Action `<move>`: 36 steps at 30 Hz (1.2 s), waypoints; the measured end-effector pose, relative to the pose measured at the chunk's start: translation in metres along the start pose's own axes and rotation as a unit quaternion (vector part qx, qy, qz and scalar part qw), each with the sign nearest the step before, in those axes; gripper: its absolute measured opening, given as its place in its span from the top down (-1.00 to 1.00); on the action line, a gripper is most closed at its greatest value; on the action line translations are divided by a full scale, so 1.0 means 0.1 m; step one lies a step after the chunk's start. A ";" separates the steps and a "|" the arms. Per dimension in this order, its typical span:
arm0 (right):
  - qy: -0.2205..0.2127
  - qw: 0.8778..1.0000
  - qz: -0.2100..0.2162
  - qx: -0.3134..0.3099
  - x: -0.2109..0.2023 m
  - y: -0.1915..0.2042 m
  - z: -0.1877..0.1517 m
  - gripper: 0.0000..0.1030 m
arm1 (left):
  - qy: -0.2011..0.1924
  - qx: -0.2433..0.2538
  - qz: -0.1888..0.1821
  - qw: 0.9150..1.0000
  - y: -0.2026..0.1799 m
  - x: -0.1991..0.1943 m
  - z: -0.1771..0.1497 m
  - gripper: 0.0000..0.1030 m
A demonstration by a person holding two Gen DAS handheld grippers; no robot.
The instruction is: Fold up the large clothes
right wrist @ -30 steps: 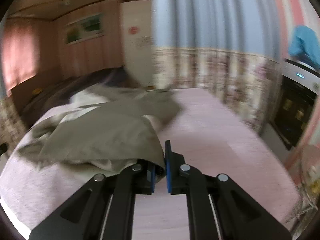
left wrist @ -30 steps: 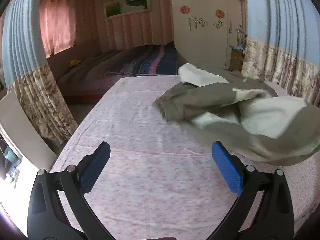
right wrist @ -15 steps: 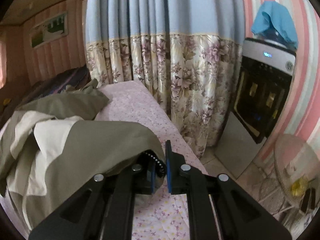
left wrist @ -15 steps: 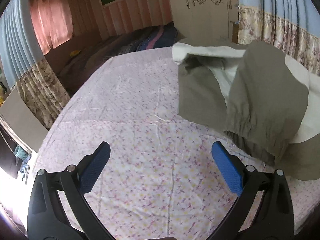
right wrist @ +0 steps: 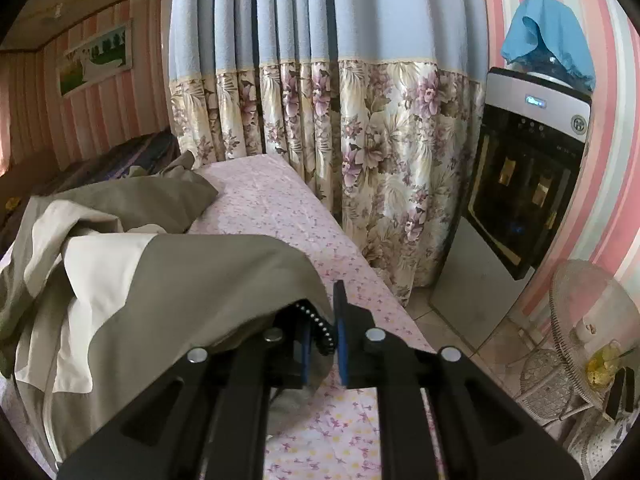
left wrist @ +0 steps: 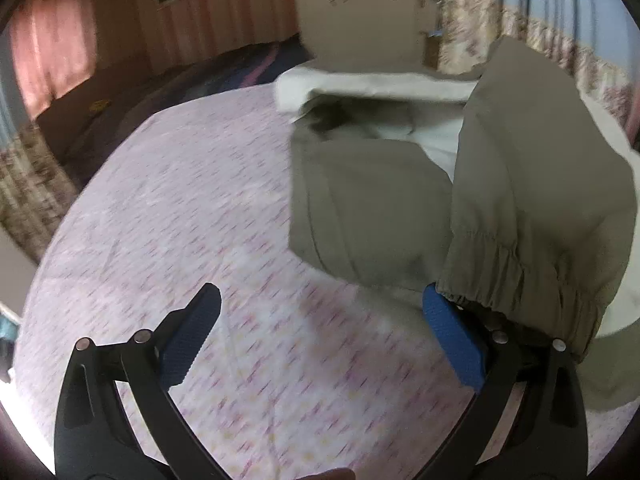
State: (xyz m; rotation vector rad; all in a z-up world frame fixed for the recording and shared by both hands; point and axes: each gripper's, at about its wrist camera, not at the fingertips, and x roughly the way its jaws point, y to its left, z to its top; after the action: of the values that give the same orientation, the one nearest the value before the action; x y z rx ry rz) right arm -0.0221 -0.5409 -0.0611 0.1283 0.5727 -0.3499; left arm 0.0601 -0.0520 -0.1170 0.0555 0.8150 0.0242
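We see a bed [left wrist: 168,208] under a pink floral sheet spreading out ahead of both grippers, with a floral-hemmed blue curtain [right wrist: 340,100] hanging beyond its far edge in the right wrist view. On it lies the olive and cream jacket [left wrist: 368,208], bunched to the right of the left gripper [left wrist: 320,344] and ahead and left of the right gripper [right wrist: 324,340]; its long axis runs roughly away from the left gripper toward the far wall, with a cream edge at the far end. A sleeve with a gathered elastic cuff [left wrist: 516,276] hangs lifted, cuff pointing down and nearly touching the left gripper's right finger. That left gripper stands spread wide, grasping nothing. The right gripper is clenched on the jacket's edge beside a row of zipper teeth [right wrist: 316,324], the cloth draped over its left finger.
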 end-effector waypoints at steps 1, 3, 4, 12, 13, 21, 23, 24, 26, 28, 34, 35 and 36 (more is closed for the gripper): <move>-0.001 1.000 -0.002 -0.001 0.00 0.03 0.00 0.78 | -0.002 0.004 -0.012 1.000 -0.03 0.03 0.02 -0.94; -0.003 1.000 -0.005 -0.006 -0.01 0.11 -0.01 0.78 | -0.006 0.017 -0.041 0.999 -0.11 0.13 0.09 -0.90; -0.004 1.000 -0.004 -0.007 -0.01 0.15 -0.01 0.78 | -0.007 0.024 -0.056 0.998 -0.15 0.17 0.12 -0.76; -0.012 1.000 -0.005 -0.017 -0.18 0.49 0.00 0.77 | 0.001 0.042 -0.158 0.986 -0.24 0.27 0.20 0.76; -0.015 1.000 -0.005 -0.019 -0.22 0.52 0.01 0.77 | -0.004 0.039 -0.159 0.987 -0.17 0.19 0.18 0.78; -0.066 0.997 0.023 -0.022 -0.74 0.68 0.16 0.83 | -0.074 0.010 -0.120 0.990 0.55 -0.87 0.07 0.80; -0.083 0.996 0.041 -0.021 -0.93 0.70 0.21 0.83 | -0.093 0.007 -0.118 0.989 0.68 -1.15 0.14 0.81; -0.090 0.994 0.051 -0.020 -1.01 0.71 0.23 0.83 | -0.109 0.006 -0.120 0.987 0.74 -1.37 0.18 0.82; -0.105 0.991 0.078 -0.012 -1.22 0.70 0.27 0.83 | -0.131 0.007 -0.124 0.984 0.80 -1.69 0.26 0.82; -0.113 0.989 0.091 -0.011 -1.37 0.69 0.29 0.83 | -0.152 0.009 -0.119 0.981 0.87 -1.99 0.31 0.78; -0.091 0.992 0.077 -0.048 -1.61 0.53 0.11 -0.71 | -0.147 0.009 0.016 0.989 1.11 -2.18 0.04 -0.94; -0.090 0.992 0.077 -0.047 -1.65 0.45 0.06 -0.75 | -0.142 -0.004 0.019 0.990 1.18 -2.17 -0.01 -0.94; -0.081 0.992 0.077 -0.051 -1.66 0.39 0.01 -0.75 | -0.130 -0.030 0.022 0.991 1.32 -2.15 -0.10 -0.94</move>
State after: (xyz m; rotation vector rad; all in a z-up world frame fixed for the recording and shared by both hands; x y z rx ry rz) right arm -0.1373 -0.4575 0.0321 0.0440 0.4159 -0.1784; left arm -0.0947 0.0707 0.0396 0.0196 0.5527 0.0806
